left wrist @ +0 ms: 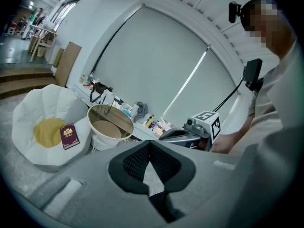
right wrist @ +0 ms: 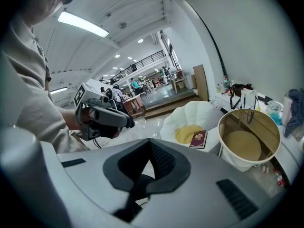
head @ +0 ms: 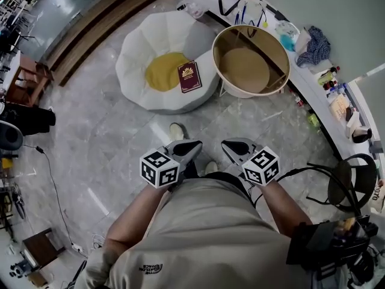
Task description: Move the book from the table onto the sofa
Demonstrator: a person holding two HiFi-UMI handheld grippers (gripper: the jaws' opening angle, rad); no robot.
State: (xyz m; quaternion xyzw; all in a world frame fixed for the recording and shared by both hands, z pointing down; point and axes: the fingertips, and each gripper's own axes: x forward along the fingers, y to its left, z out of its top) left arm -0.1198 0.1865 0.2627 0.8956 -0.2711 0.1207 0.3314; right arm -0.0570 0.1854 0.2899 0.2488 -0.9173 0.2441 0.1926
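Note:
The dark red book [head: 189, 76] lies flat on the seat of the white shell-shaped sofa [head: 141, 41], beside its yellow cushion [head: 163, 71]. The round table [head: 287, 71] stands just right of the sofa with nothing on its top. My left gripper [head: 195, 144] and right gripper [head: 227, 144] hang side by side near my waist, well short of the sofa, both shut and empty. The left gripper view shows the book [left wrist: 69, 136] on the sofa [left wrist: 33, 108] beyond my shut left gripper [left wrist: 150, 147]. In the right gripper view the book [right wrist: 198, 139] lies past my shut right gripper [right wrist: 150, 148].
A long white counter [head: 319, 80] with bottles, cloths and bags curves along the right wall. A black chair [head: 349, 179] stands at my right. Wooden steps [head: 90, 23] run at the upper left. My shoe [head: 176, 130] is on the grey marble floor.

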